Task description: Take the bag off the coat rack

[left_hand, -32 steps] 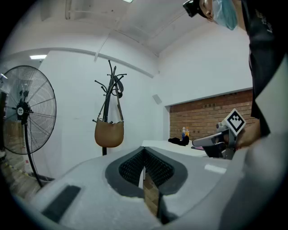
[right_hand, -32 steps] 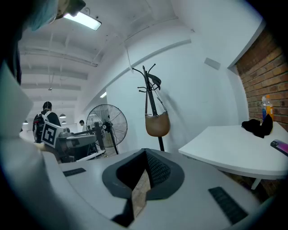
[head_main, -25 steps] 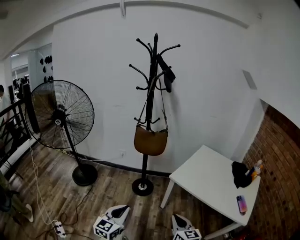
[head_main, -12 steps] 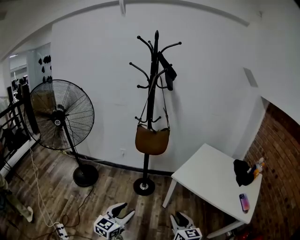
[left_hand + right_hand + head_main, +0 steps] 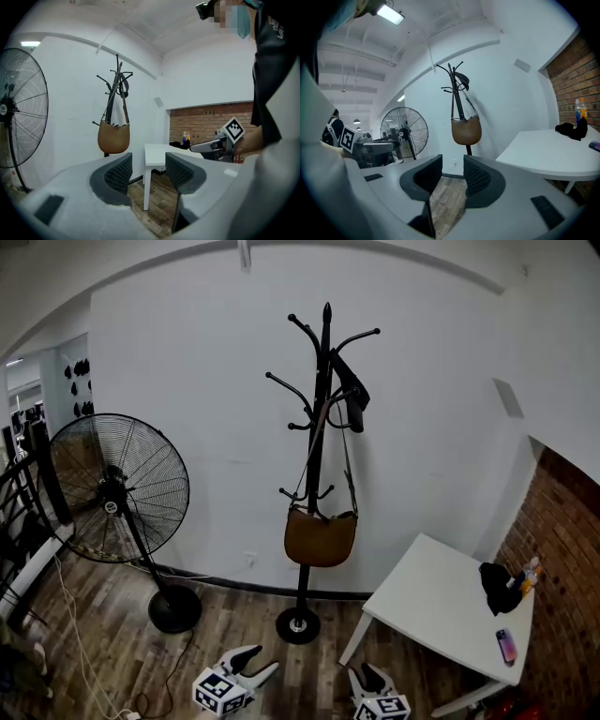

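Bag (image 5: 321, 537), brown, hanging by its long strap from an upper hook of the coat rack (image 5: 315, 465), which stands against the far white wall. The bag sits about halfway down the pole.

Far left is a standing fan (image 5: 117, 488). Right of the rack is a white table (image 5: 427, 601), with a dark bundle (image 5: 499, 587), a bottle (image 5: 528, 573) and a phone (image 5: 507, 645) at its right end.

Near the bottom edge, both grippers point toward the rack and are well apart from it. The left gripper (image 5: 257, 664) has just been opening its jaws, which stand wide with nothing between them. The right gripper (image 5: 370, 674) has also just been opening and is wide and empty.

The task looks barely begun, with the bag untouched on its hook. What seems left is to reach the rack, grip the strap or bag, and lift the strap clear of the hook.
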A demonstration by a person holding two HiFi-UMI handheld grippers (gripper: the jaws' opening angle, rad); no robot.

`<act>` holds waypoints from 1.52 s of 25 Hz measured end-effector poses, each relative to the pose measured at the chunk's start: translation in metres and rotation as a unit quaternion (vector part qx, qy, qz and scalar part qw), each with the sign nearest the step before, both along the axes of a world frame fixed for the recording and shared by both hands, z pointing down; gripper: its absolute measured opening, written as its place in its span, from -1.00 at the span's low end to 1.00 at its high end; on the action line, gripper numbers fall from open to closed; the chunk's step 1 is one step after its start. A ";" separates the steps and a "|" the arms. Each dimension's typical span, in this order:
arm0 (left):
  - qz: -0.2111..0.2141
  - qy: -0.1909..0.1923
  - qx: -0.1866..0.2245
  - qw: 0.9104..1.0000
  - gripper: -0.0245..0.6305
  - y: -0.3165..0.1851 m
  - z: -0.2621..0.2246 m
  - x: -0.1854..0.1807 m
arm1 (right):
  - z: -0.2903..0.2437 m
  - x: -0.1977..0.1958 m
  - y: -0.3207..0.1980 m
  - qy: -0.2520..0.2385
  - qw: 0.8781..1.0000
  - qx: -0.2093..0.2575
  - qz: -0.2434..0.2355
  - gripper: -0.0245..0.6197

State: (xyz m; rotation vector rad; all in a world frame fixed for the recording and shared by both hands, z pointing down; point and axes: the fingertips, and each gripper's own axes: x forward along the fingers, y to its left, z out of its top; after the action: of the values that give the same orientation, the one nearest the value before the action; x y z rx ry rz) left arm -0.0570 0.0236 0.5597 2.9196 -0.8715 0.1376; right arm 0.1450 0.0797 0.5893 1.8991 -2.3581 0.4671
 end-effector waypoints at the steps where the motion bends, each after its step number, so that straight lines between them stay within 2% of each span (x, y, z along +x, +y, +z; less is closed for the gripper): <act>1: 0.007 -0.002 0.002 1.000 -0.27 -0.008 -0.002 -0.005 | -0.001 -0.005 -0.007 0.000 1.000 0.000 0.007 -0.55; 9: 0.054 -0.022 0.006 0.998 -0.27 -0.060 -0.006 -0.045 | -0.007 -0.046 -0.051 -0.018 0.998 0.009 0.062 -0.55; 17: 0.080 -0.018 0.009 0.997 -0.27 -0.098 -0.006 -0.051 | -0.013 -0.054 -0.070 -0.022 0.995 0.005 0.098 -0.55; 23: 0.079 -0.017 -0.005 0.997 -0.27 -0.127 0.004 -0.030 | -0.007 -0.036 -0.096 -0.015 0.995 -0.003 0.096 -0.55; 27: 0.055 -0.014 -0.005 0.998 -0.27 -0.154 0.003 -0.012 | -0.010 -0.015 -0.127 -0.012 0.997 -0.001 0.080 -0.56; 38: 0.005 0.006 0.017 1.000 -0.27 -0.208 -0.013 0.057 | -0.039 0.044 -0.215 0.003 0.999 0.043 0.025 -0.56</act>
State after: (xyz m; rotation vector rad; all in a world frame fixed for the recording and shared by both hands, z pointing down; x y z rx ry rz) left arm 0.0001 -0.1846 0.5471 2.9528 -0.8657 0.1068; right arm 0.1889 -0.1354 0.5503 1.9971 -2.3685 0.3685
